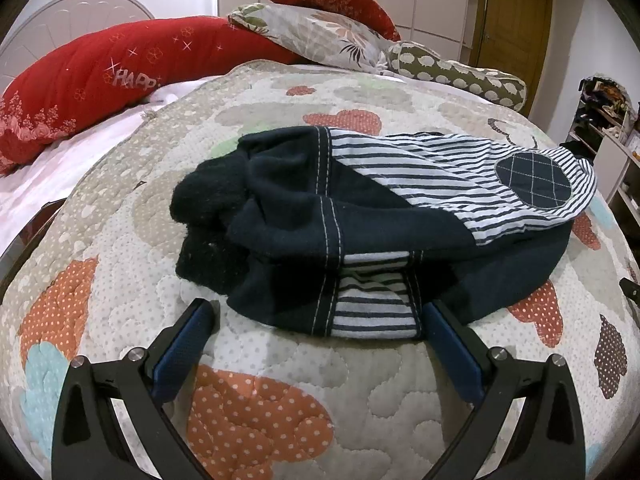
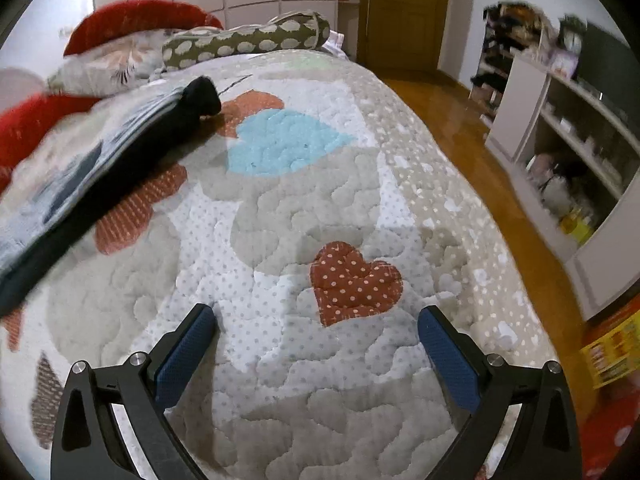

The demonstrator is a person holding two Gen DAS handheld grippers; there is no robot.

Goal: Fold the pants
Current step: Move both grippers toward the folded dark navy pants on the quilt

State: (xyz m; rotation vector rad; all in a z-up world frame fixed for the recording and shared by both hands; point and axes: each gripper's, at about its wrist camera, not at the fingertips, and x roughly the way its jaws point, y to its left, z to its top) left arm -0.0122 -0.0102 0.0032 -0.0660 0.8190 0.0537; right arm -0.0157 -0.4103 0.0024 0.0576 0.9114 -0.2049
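Observation:
The pants [image 1: 360,216] are dark navy with blue-and-white striped panels and a round quilted knee patch. They lie bunched and partly folded on the quilted bedspread [image 1: 304,364], straight ahead in the left wrist view. My left gripper [image 1: 318,316] is open and empty, its blue pads [image 1: 180,352] just short of the striped near edge. In the right wrist view the pants [image 2: 92,184] lie at the far left, blurred. My right gripper [image 2: 318,320] is open and empty over bare quilt, beside a red heart patch [image 2: 354,282].
Red pillows [image 1: 100,68], a floral pillow [image 1: 320,36] and a spotted bolster [image 1: 460,76] lie at the head of the bed. The bed's right edge drops to a wooden floor [image 2: 480,152]. White shelves [image 2: 568,152] and a wooden door [image 2: 404,12] stand beyond.

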